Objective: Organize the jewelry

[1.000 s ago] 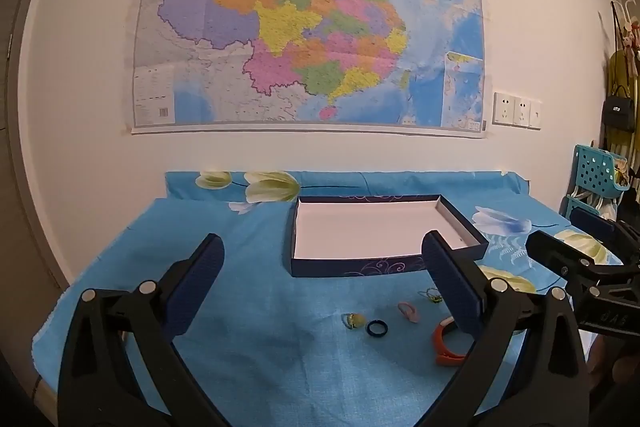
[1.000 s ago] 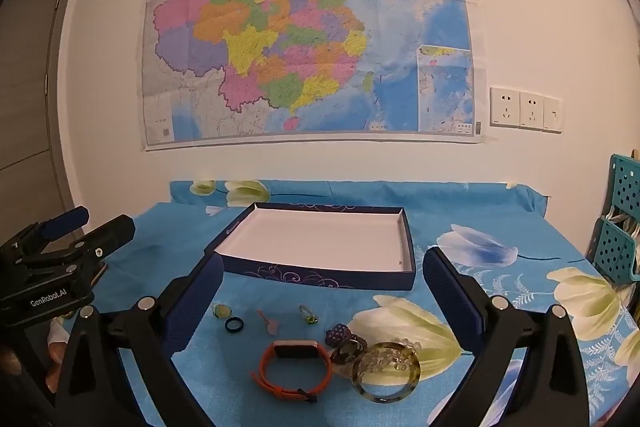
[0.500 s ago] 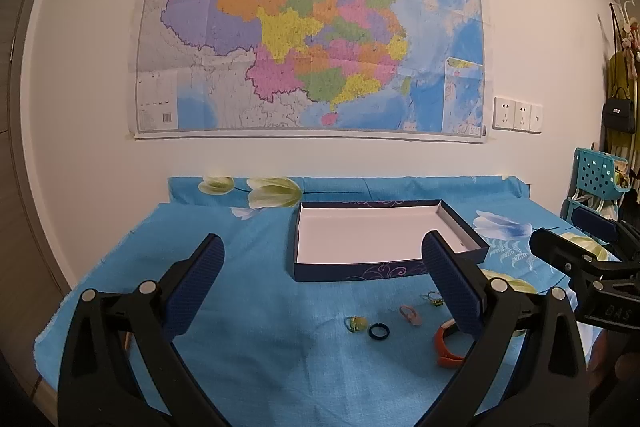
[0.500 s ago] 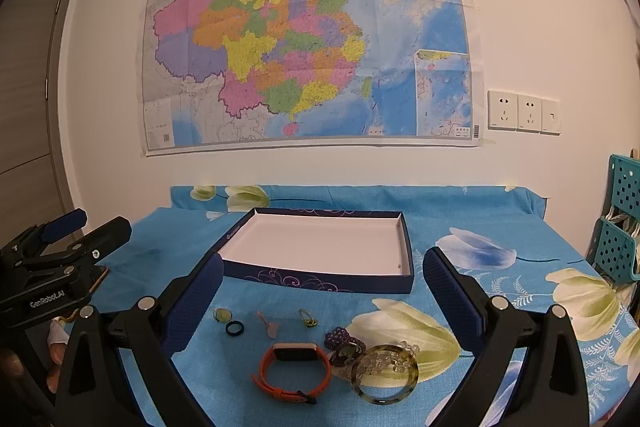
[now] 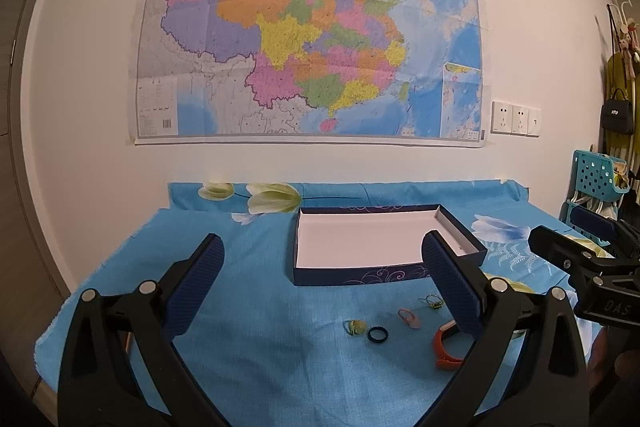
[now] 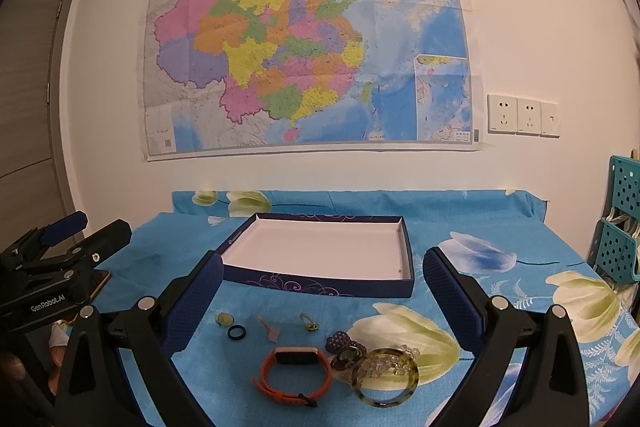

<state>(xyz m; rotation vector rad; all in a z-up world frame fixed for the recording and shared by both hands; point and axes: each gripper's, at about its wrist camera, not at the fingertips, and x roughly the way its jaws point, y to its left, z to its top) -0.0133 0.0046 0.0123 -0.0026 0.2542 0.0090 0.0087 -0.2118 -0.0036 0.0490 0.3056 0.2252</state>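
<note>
Right now both my grippers hang above the near edge of the table, each with its jaws spread wide and nothing between them. My left gripper [image 5: 322, 283] looks across the blue flowered cloth [image 5: 248, 307] toward the shallow navy box [image 5: 360, 273], whose white floor is bare. My right gripper [image 6: 322, 291] faces the same box [image 6: 332, 285] from the other side, and the jewelry lies on the cloth between me and it, all outside the box.

From the right wrist view I see a row close to the box's front wall: a small green-stoned ring [image 6: 224, 319], a dark blue ring [image 6: 236, 332] touching or just beside it, a pale pink piece [image 6: 271, 330], and another small gold-green ring [image 6: 309, 323]. Nearer to me lies an orange strap watch [image 6: 297, 373], with a dark purple beaded piece [image 6: 340, 345] just to its right. A mottled green bangle [image 6: 385, 383] lies beside that, with a strand of clear beads [image 6: 384, 363] resting inside and across it.

From the left wrist view the orange watch [image 5: 446, 347] is partly hidden behind my right-hand finger [image 5: 452, 291]. A large colored map [image 6: 308, 43] hangs on the white wall behind the table, and a row of sockets [image 6: 522, 115] sits to its right.
</note>
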